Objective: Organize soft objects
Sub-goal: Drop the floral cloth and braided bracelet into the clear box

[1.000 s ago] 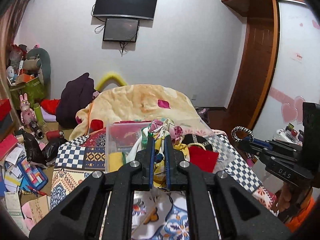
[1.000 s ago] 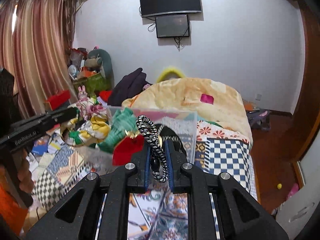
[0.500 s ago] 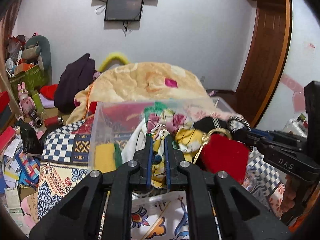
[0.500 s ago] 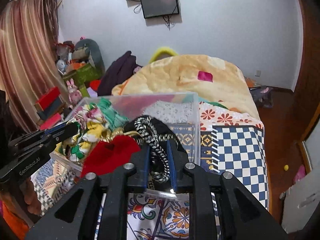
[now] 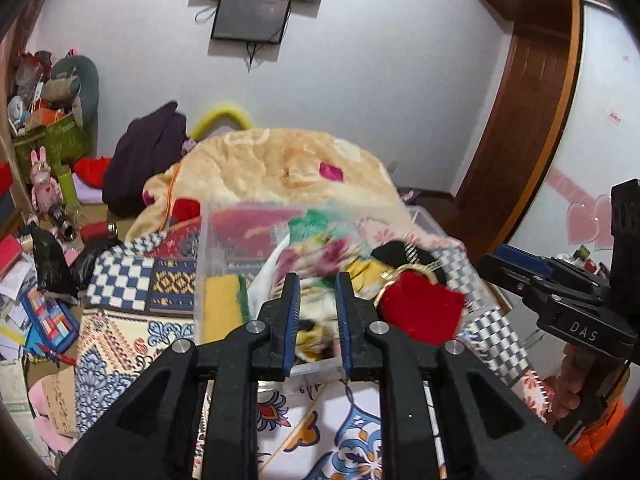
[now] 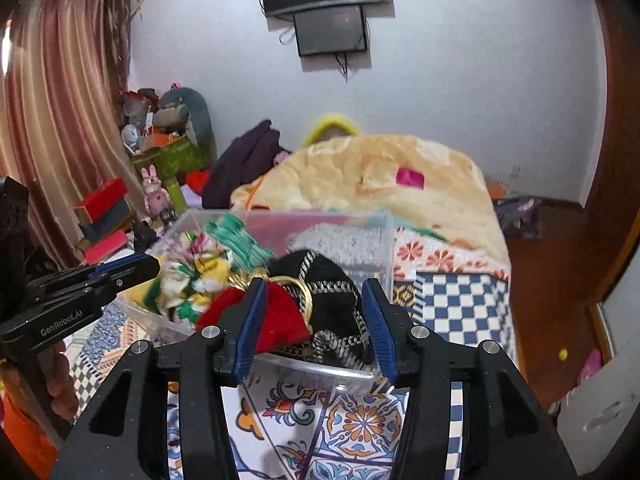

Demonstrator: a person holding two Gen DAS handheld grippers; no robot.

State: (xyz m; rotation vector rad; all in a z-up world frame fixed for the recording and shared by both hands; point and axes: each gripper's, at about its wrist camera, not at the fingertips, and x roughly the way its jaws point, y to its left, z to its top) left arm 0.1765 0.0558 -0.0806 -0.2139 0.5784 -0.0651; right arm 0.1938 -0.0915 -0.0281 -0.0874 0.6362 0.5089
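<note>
A clear plastic bin [image 5: 206, 248] [image 6: 372, 236] stands on the patterned bedspread and holds soft things. A floral cloth [image 5: 316, 264] [image 6: 192, 268], a red pouch [image 5: 420, 312] [image 6: 280, 316] and a black bag with a braided black-and-white strap [image 6: 336, 300] lie in it. My left gripper [image 5: 317, 292] is open just above the floral cloth, empty. My right gripper [image 6: 316, 296] is open wide over the black bag, empty. Each gripper shows in the other's view, the right one in the left wrist view [image 5: 520, 268] and the left one in the right wrist view [image 6: 132, 264].
A beige blanket [image 5: 280, 168] is heaped behind the bin. A dark purple garment [image 5: 148, 160] lies at the back left. Clutter, boxes and a pink rabbit toy [image 5: 44, 184] fill the left floor. A wooden door frame [image 5: 520, 120] stands at the right.
Both grippers have opened. The left let go of the floral cloth and the right let go of the braided strap; both things now lie in the bin.
</note>
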